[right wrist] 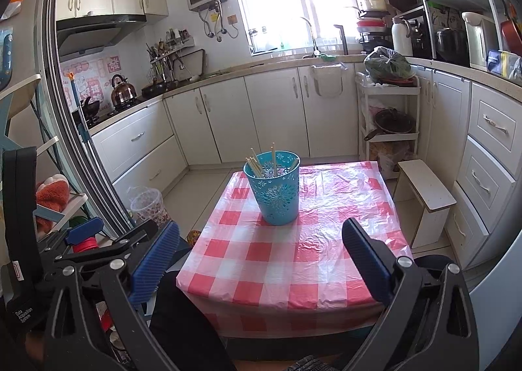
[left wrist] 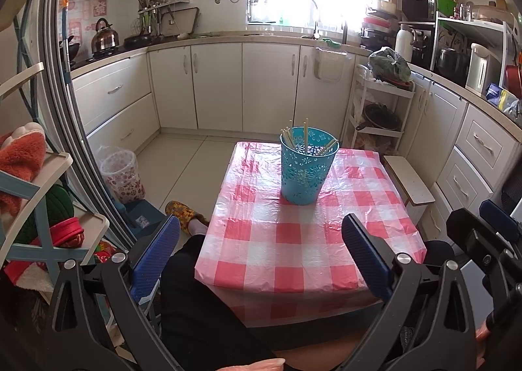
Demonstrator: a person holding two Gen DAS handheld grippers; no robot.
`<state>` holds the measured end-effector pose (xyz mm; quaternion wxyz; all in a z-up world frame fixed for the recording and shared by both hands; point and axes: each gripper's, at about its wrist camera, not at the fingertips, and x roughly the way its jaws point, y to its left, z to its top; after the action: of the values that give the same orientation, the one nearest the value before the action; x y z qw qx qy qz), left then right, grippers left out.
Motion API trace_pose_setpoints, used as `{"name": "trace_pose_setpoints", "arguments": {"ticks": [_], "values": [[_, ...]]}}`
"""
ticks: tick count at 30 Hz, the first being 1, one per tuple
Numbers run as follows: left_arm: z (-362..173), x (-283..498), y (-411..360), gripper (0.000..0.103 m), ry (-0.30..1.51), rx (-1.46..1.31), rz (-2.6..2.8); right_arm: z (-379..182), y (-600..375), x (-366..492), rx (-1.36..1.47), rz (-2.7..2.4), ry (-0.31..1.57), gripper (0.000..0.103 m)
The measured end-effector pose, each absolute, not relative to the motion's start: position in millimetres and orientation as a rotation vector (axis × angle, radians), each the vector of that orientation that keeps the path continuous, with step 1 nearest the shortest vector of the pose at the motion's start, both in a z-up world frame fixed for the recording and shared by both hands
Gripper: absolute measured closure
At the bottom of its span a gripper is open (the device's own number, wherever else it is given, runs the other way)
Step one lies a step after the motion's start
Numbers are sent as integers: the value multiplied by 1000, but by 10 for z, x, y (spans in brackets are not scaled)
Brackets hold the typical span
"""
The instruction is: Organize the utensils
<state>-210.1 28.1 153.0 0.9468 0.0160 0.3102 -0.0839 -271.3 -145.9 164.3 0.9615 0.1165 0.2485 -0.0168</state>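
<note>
A blue cup [left wrist: 308, 165] stands upright on the table [left wrist: 270, 250], which wears a red-and-white checked plastic cloth. In the left wrist view the cup sits just above the centre of the frame, toward the far half of the table; in the right wrist view it is at centre, nearer the table's far left corner. Chopsticks [left wrist: 305, 138] lean inside it, their tips poking above the rim — several to the left, one upright, one or two slanted right. The rest of the cloth is bare.

The left gripper [left wrist: 261, 257] fills the bottom of its own frame, its two blue fingers [left wrist: 156, 257] spread wide with nothing between them; it hovers at the near edge of the table, well short of the cup. The right gripper [right wrist: 261, 260] is likewise wide open and empty, low in its frame, above the near edge. Each shows in the other's view: the right one at the lower right of the left view, the left one at the lower left of the right view.

A person's dark-clad leg [left wrist: 202, 305] lies below the table edge at bottom centre, with a patterned slipper [left wrist: 182, 213] on the floor to the left. A white stool [right wrist: 427, 195] stands just right of the table, and a bin [left wrist: 122, 175] lined with plastic sits on the floor at left.
</note>
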Motion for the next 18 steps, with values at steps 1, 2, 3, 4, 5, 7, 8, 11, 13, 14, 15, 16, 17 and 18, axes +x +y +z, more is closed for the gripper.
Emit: {"name": "trace_pose_setpoints", "arguments": {"ticks": [1,2,3,4,5,7,8,11,13,14,15,16,17,18], "values": [[1532,-2103,280,8,631,33,-170,1641,-1459,-2712,236,-34,503,7],[1544,-2109,284,8,629,32,-170,1640,-1461,-2710,236,-33,503,7],[1550,-2112,286,8,629,31,-169,1642,-1461,-2713,236,-33,503,7],[1558,-2117,289,8,628,30,-168,1639,-1460,-2711,235,-33,503,7],[1564,-2117,288,8,628,30,-167,1639,-1459,-2712,235,-33,504,7],[1560,-2117,291,8,628,30,-168,1638,-1456,-2714,236,-33,505,7],[1556,-2116,292,8,629,31,-169,1654,-1464,-2723,235,-31,505,7],[1556,-2117,294,8,629,30,-169,1653,-1461,-2722,234,-31,504,7],[1559,-2119,295,8,629,31,-168,1652,-1459,-2723,235,-32,505,7],[1559,-2118,296,8,630,31,-168,1652,-1459,-2725,235,-32,506,7],[1565,-2119,295,8,630,30,-167,1650,-1457,-2722,235,-32,505,7],[1565,-2117,295,8,630,30,-166,1653,-1458,-2726,236,-32,507,7],[1563,-2116,295,8,629,30,-166,1657,-1466,-2728,235,-30,506,7],[1562,-2116,296,8,629,30,-166,1657,-1466,-2727,235,-30,505,7]]}}
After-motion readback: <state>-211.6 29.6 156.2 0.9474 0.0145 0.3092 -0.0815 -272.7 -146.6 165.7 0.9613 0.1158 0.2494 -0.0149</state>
